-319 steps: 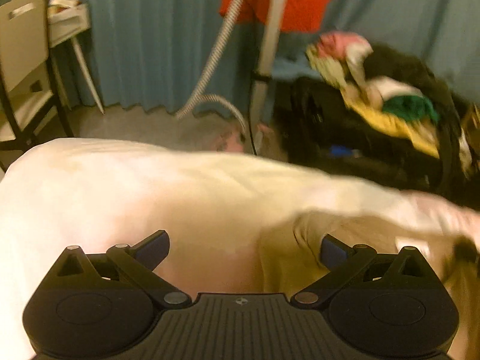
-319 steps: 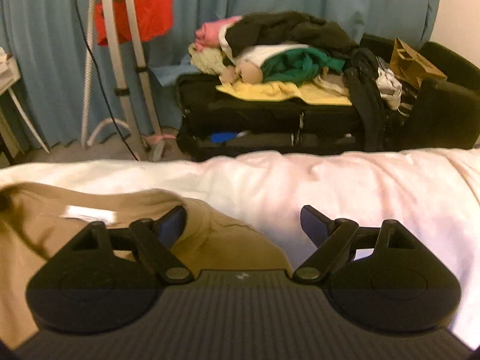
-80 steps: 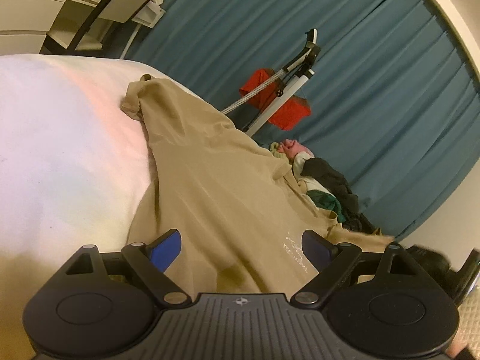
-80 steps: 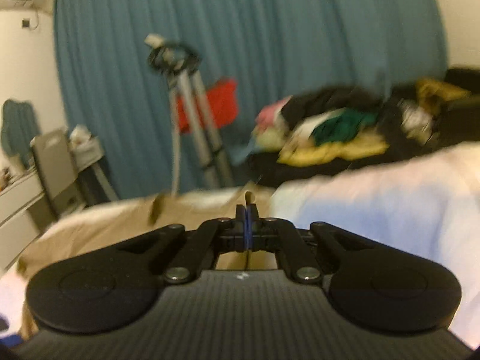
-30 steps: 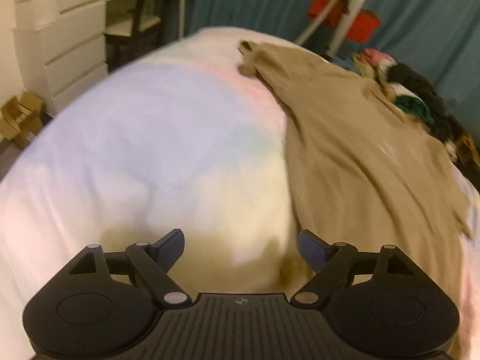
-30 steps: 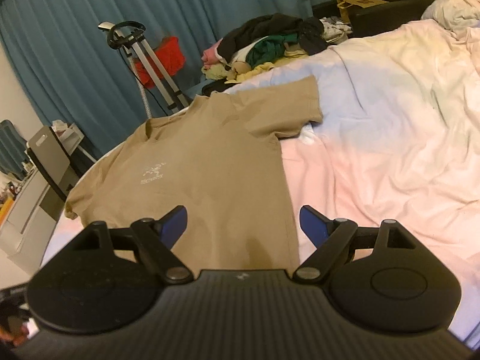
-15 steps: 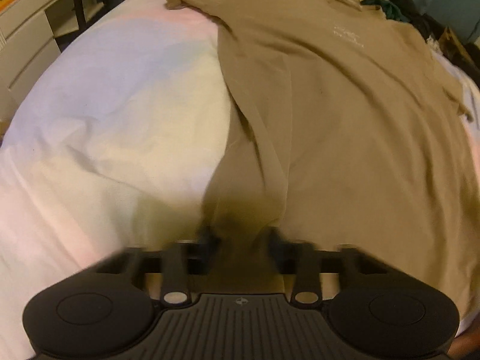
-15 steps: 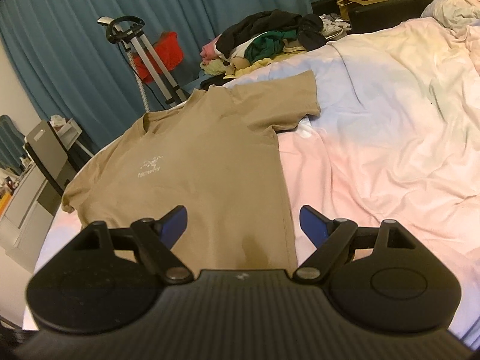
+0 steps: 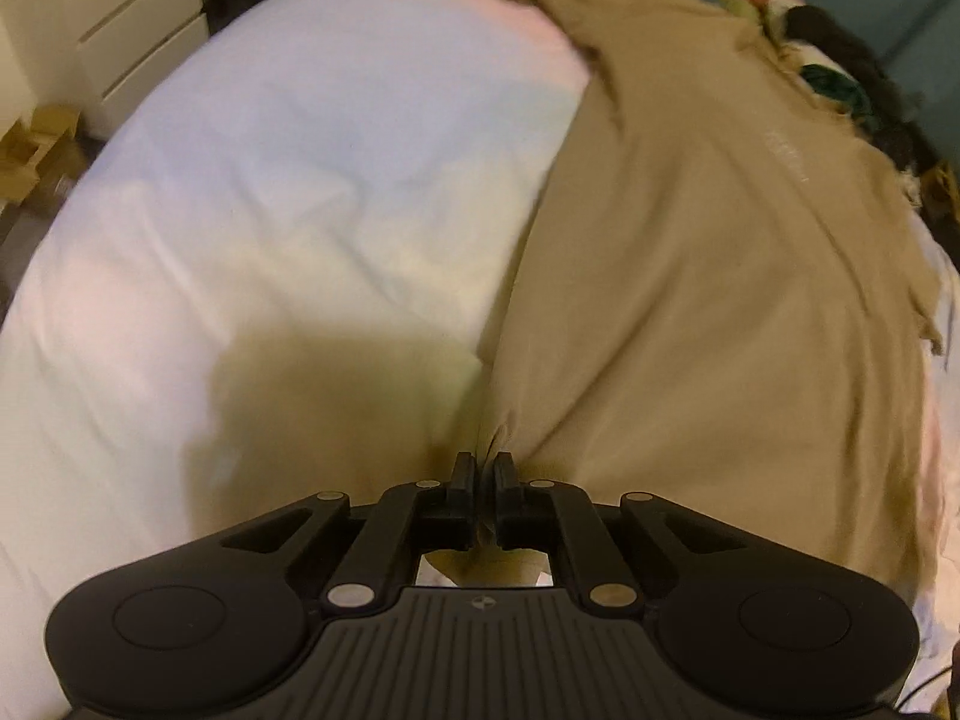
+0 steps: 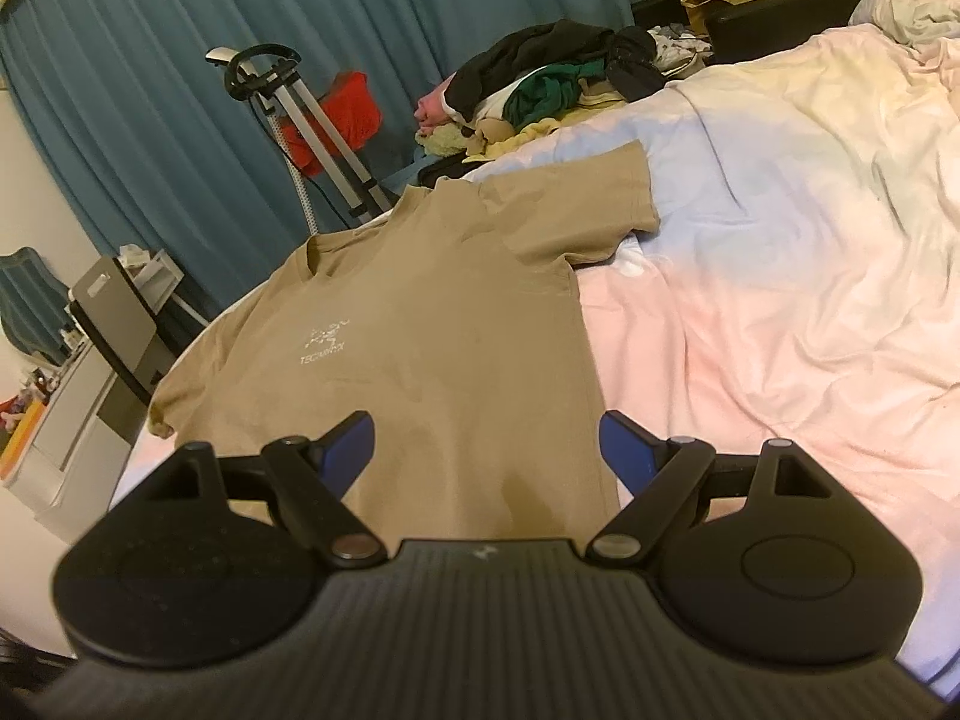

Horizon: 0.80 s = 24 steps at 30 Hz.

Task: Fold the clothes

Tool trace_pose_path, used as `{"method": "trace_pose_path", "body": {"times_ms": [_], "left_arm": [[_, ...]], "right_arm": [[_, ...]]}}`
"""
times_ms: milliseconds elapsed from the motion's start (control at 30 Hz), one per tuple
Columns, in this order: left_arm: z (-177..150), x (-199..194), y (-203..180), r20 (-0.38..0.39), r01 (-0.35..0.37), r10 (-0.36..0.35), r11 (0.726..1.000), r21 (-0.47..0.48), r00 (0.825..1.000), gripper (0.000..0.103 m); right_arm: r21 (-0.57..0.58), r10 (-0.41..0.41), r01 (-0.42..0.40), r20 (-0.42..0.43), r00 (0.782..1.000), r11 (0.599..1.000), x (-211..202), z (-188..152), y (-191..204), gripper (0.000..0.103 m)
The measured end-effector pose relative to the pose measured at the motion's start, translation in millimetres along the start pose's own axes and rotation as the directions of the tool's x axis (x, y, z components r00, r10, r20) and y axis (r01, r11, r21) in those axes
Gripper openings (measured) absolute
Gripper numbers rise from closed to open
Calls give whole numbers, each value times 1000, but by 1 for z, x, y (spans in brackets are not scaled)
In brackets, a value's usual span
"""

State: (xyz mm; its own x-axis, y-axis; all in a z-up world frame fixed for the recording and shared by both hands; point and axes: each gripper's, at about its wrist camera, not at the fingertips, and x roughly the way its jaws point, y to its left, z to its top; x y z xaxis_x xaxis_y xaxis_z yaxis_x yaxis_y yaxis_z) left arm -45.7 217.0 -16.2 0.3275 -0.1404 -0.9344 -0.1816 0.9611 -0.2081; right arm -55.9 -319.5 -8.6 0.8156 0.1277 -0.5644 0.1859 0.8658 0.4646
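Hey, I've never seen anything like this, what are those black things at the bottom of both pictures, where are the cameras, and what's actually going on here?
Those black shapes are two hand-held grippers, one in each of a person's hands, each with a wide-angle camera looking forward along its two fingers. One picture is from the left gripper, the other from the right gripper. A tan T-shirt lies spread, front up, on a bed with pale bedding. The left gripper is shut on the shirt's lower left edge. The right gripper is open, above the hem near the shirt's right side, holding nothing. A heap of other clothes sits beyond the bed.
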Motion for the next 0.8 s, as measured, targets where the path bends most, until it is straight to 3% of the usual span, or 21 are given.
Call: {"method": "trace_pose_path", "body": {"times_ms": [67,100,200,400,600,800], "left_arm": [[-2,-7,-5,30,0,-2,999,37,1000,11],[-4,-11,-8,45,0,-3,998,56,999,16],[-6,-24,-24,108,16,-27,994,104,994,53],[-10,-53,-74,281,35,-76,988,150,957,80],[-4,-76,-150,388,125,-182,978,167,904,94],[6,-74,-213,449,172,-236,969,179,862,102]], "right_arm": [[12,7,-7,4,1000,1000,-1,0,-1,83],[22,13,-13,9,1000,1000,-2,0,-2,83],[75,38,-39,23,999,996,-1,2,-7,83],[179,81,-90,56,995,980,3,7,-2,84],[240,127,-131,30,991,962,10,48,14,84],[261,102,-131,123,987,956,16,83,10,84]]}}
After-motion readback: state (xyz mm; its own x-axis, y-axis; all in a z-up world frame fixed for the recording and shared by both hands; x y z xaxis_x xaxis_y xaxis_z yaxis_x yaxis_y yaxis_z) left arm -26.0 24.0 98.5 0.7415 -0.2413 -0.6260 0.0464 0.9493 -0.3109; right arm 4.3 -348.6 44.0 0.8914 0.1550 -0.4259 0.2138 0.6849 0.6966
